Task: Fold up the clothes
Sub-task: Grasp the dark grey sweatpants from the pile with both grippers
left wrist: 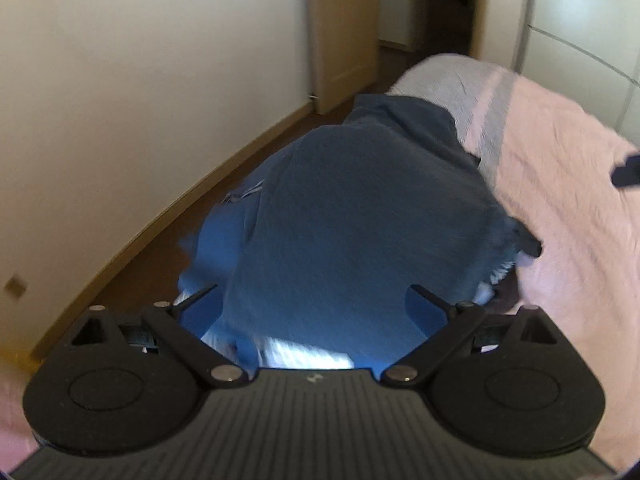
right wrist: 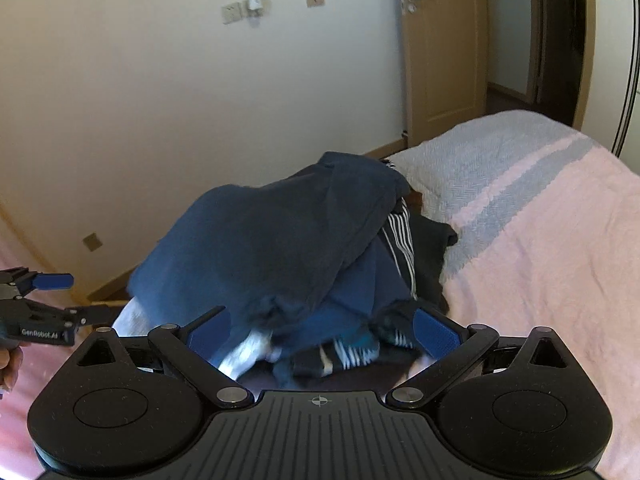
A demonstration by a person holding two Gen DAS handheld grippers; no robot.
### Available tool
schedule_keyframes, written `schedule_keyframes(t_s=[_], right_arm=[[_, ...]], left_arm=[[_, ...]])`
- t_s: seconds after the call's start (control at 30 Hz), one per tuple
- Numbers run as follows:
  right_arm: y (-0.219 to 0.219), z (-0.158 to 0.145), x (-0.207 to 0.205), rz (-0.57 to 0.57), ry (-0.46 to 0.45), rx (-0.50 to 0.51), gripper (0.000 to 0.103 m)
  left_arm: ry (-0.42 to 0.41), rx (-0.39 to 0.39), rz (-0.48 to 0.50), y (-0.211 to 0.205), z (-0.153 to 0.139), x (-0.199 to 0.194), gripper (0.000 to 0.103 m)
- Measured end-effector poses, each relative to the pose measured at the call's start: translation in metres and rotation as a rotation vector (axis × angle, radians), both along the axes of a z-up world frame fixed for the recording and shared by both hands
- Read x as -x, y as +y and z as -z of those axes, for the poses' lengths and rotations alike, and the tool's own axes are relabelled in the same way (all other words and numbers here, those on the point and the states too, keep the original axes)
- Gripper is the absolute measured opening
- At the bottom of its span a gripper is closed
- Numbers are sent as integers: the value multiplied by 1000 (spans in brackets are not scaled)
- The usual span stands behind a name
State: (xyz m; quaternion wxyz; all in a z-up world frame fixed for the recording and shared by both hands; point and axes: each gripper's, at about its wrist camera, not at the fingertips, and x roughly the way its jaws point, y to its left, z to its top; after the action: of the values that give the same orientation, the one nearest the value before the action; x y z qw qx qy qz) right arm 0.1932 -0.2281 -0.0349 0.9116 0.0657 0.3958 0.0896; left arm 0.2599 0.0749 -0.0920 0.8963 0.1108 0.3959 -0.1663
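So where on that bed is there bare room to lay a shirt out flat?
The pink bedspread right of the clothes pile lies bare, up to the grey-striped blanket at the far end. It is crowded along the bed's left edge, where the pile sits with both open tools at it.

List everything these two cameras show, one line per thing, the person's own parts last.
clothes pile: one heap, mostly navy blue, on the bed's near-left edge
striped garment: one, black with white stripes, tucked in the heap's right side
bed cover: one, pink with grey bands, right
wall: cream, left, with sockets
door: one, light wood, back
left gripper: one, black with blue pads, open
right gripper: one, same colours, open at the heap
hand: one, far left edge
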Motion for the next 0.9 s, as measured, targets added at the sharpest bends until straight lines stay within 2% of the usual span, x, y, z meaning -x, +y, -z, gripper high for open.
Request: schedule_keyframes(t_s=[0.07, 0.1, 0.13, 0.17, 0.3, 0.37, 0.43, 0.47, 0.53, 0.57, 0.63, 0.67, 0.73, 0.83, 0.9], right_arm=[[3, 16, -32, 6, 20, 0, 100], [4, 24, -48, 6, 30, 2, 96], [6, 33, -63, 15, 38, 9, 87], [7, 42, -78, 19, 48, 14, 84], [2, 79, -130, 41, 86, -10, 82], [-2, 95, -152, 54, 101, -30, 81], [-5, 109, -172, 66, 120, -65, 74], [-6, 115, -180, 72, 132, -83, 72], [-9, 127, -195, 85, 155, -120, 46], [-8, 130, -201, 97, 171, -138, 41], [-5, 129, -203, 121, 176, -139, 15], [-3, 124, -201, 118, 166, -129, 10], [0, 108, -194, 108, 124, -110, 6], [-2, 75, -179, 113, 33, -112, 3], [-11, 44, -163, 133, -39, -152, 3]], left_arm=[[21, -2, 53, 4, 18, -27, 94], [34, -3, 77, 5, 27, -40, 92], [48, -4, 100, 7, 36, -52, 90], [66, 8, 122, 9, 44, -61, 89], [100, 79, 203, 18, 63, -77, 91], [120, 121, 229, 25, 66, -79, 87], [146, 167, 255, 31, 68, -80, 74], [149, 172, 263, 33, 67, -80, 70], [156, 183, 279, 38, 65, -81, 52], [157, 176, 308, 36, 63, -80, 47], [140, 148, 327, 32, 58, -76, 26], [120, 133, 328, 31, 54, -73, 19], [82, 120, 329, 28, 46, -68, 13], [20, 122, 341, 26, 27, -57, 12], [-26, 124, 367, 27, 11, -43, 12]])
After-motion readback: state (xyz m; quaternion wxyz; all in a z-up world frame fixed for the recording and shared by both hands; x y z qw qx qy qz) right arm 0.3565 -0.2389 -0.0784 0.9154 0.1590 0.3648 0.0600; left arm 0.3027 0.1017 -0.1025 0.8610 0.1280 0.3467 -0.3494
